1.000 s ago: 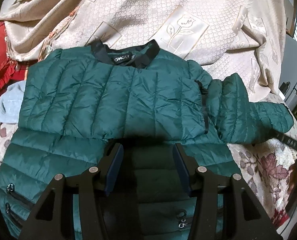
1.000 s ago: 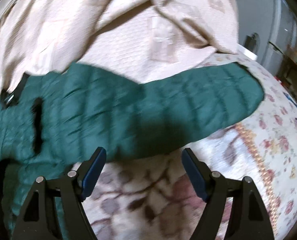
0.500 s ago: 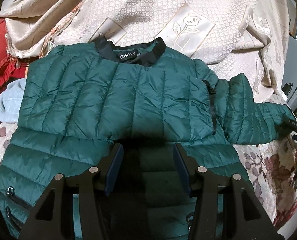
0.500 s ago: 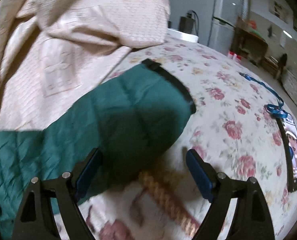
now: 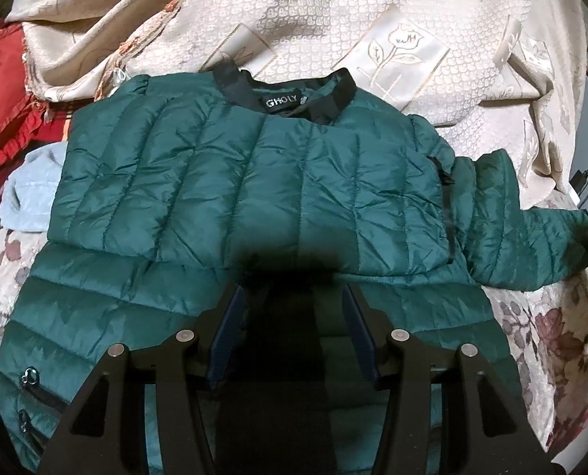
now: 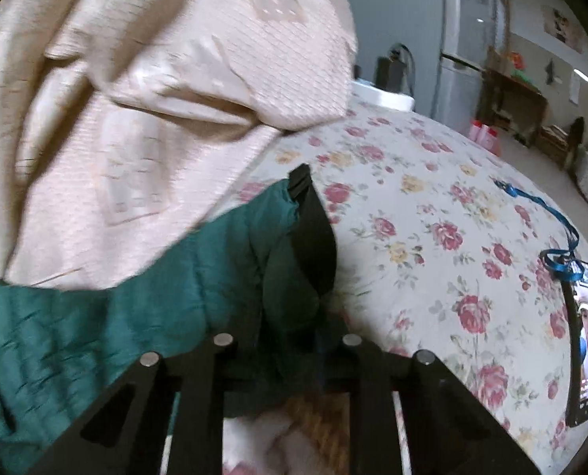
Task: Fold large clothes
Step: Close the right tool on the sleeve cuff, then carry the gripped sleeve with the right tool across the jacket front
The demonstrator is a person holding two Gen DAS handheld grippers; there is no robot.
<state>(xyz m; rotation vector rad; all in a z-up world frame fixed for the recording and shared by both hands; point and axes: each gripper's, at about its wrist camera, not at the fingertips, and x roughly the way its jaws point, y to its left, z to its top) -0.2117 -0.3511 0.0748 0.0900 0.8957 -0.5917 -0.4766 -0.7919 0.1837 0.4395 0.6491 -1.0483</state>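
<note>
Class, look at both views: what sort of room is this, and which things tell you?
Probably a lived-in home, perhaps a bedroom: a floral bedsheet, a cream blanket heaped behind the jacket, and a fridge behind.

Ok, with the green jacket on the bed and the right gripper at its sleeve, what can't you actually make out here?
- Left wrist view: the jacket hem is cut off by the bottom edge and covered by the left gripper.
- Left wrist view: the sleeve cuff runs into the dark right rim, so the grip is unseen.
- Right wrist view: the right gripper pads are buried in sleeve fabric.
- Right wrist view: the phone screen is too small to read.
</note>
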